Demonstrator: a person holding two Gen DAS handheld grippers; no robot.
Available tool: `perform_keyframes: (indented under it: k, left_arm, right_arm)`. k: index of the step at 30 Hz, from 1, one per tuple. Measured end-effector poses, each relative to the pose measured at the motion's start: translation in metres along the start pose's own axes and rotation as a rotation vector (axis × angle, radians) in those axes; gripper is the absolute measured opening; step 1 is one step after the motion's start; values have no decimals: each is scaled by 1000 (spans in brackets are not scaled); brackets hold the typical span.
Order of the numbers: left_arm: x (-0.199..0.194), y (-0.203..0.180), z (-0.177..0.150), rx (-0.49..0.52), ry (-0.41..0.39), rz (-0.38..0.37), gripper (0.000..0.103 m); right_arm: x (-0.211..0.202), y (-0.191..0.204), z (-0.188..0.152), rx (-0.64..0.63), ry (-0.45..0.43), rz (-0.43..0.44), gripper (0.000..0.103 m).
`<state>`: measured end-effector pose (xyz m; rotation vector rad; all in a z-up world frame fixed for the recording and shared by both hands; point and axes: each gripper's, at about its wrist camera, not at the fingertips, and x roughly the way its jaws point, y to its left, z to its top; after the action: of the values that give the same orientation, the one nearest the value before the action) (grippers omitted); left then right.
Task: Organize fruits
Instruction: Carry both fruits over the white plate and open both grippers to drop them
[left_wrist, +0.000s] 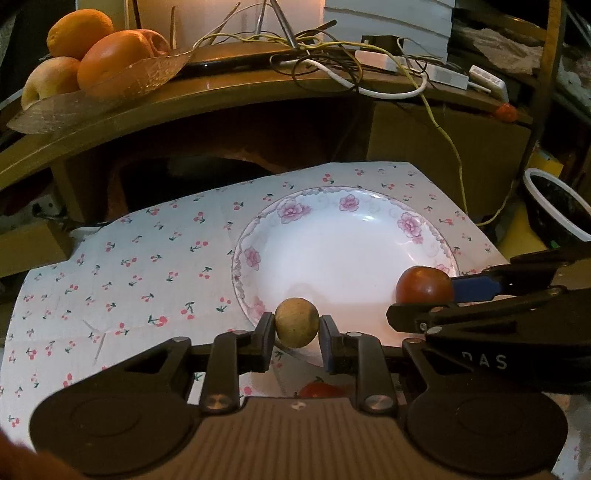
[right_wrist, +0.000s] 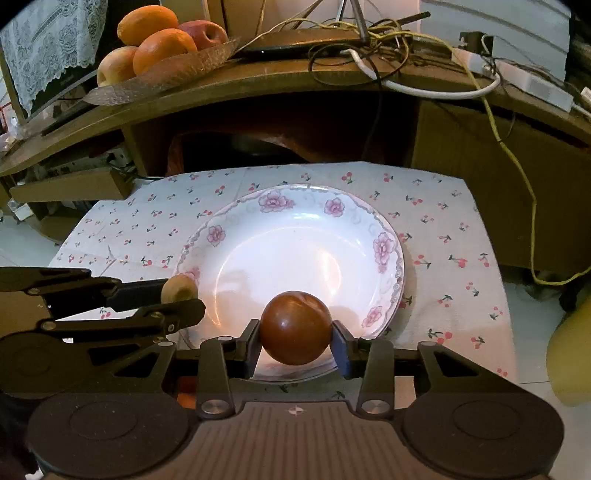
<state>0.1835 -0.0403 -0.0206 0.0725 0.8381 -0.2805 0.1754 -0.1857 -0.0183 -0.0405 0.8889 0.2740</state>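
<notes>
**Both grippers loaded over the plate's near rim**

Left gripper (left_wrist: 296, 328) is clamped on a small tan fruit (left_wrist: 296, 327), held above the plate's near-left rim. Right gripper (right_wrist: 295, 328) is clamped on a dark red-brown fruit (right_wrist: 295, 327), above the near rim. Both are pinched across the widest part. The tan one looks light, dry and rough, so likely grips well. The red one is glossy, probably slippery and bruisable; go easy on squeeze. Plate (right_wrist: 384, 240) is bare ceramic, so fruits may roll.

Around: cherry-print cloth (right_wrist: 443, 221) under the plate, fruit tray (right_wrist: 177, 74) on the far-left shelf, cables (right_wrist: 406, 55) far right. The grippers sit near each other; collision risk.
</notes>
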Motion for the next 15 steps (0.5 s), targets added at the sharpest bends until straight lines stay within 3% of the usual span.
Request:
perform_keyframes:
  k: [15]
  left_arm:
    - [-13,10,4,-40,-30,-3,37]
  right_arm:
    - [-9,-3,3,5,-65,-2,45]
